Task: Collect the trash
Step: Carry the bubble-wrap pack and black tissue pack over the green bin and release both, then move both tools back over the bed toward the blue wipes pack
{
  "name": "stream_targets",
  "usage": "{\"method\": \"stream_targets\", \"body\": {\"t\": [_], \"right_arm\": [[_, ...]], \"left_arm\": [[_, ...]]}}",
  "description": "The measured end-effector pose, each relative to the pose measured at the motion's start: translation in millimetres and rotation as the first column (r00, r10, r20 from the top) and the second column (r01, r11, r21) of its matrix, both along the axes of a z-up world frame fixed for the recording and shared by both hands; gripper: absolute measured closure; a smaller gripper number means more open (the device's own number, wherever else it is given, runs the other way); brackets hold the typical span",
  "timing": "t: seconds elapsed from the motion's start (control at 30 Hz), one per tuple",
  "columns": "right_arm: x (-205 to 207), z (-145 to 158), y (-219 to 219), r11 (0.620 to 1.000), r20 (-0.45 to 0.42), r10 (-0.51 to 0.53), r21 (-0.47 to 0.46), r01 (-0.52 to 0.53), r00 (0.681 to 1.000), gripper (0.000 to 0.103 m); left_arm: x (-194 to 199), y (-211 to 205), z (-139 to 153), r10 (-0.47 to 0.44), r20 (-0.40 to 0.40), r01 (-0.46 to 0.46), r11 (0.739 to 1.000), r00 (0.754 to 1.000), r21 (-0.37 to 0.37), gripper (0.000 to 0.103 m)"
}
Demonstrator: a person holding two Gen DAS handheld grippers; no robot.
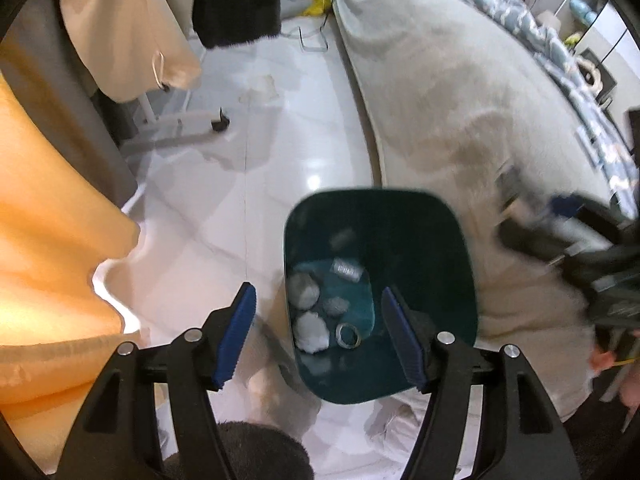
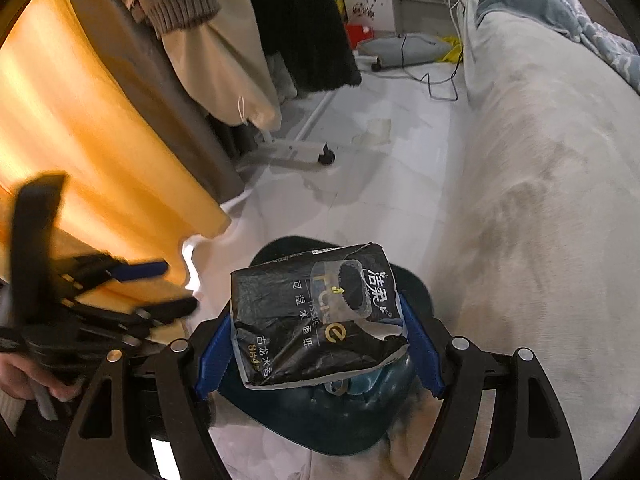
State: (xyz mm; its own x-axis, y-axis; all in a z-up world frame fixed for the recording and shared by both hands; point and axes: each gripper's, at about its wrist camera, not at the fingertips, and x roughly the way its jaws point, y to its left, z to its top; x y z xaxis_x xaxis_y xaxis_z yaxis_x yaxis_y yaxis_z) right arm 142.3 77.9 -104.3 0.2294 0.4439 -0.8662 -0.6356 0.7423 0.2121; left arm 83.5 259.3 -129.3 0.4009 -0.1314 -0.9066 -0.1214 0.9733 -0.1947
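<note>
Our right gripper is clamped on a black tissue pack, its blue pads pressing the pack's two sides, and it hangs directly above the dark green bin that stands on the white tiled floor just beside the bed. Our left gripper stands about half open with nothing between its pads, poised over the near rim of the bin. In the bin we see crumpled white tissues, a tape ring and a small clear wrapper. To do this step well, we should keep the pack centred over the mouth, bring it low enough that it cannot catch the rim or bounce out, then let the pads part cleanly; the pack looks soft and half empty, so it may cling to one pad and need a slight shake. The left gripper would do best to stay clear of the drop. From the right wrist view the pack hides most of the bin's opening, so we cannot judge how far above the rim it hangs. In each view the other gripper is a blurred shape at the edge, and a hand shows only partly.
</note>
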Motion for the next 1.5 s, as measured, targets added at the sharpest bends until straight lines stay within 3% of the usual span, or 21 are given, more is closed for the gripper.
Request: {"method": "stream_targets", "body": {"t": [0.4,0.8,0.9,0.93,1.13,1.5], "right_arm": [[-2,-61,34,0.992,-0.073,0.038,-0.115,-0.046,0.997,0.026],[-8,-100,47,0.975,-0.126,0.071,-0.2,-0.095,0.99,0.026],[-9,-109,50,0.969,-0.129,0.076,-0.223,-0.104,0.989,0.021],[-10,-110,50,0.969,-0.129,0.076,-0.224,-0.104,0.989,0.017],[-14,-113,51,0.967,-0.125,0.089,-0.226,-0.116,0.988,0.014],[-20,-76,34,0.975,-0.043,0.102,-0.196,-0.108,0.994,0.014]], "left_arm": [[-7,14,53,0.021,0.216,-0.023,1.0,0.976,0.006,0.045],[-11,12,106,0.031,0.403,-0.032,0.999,0.915,-0.002,0.051],[-11,11,113,0.029,0.424,-0.029,1.0,0.905,-0.007,0.051],[-11,10,115,0.026,0.43,-0.025,1.0,0.903,-0.01,0.051],[-13,2,127,-0.009,0.465,0.004,1.0,0.885,0.012,0.051],[-11,-21,148,-0.046,0.518,0.04,0.999,0.854,0.023,0.051]]}}
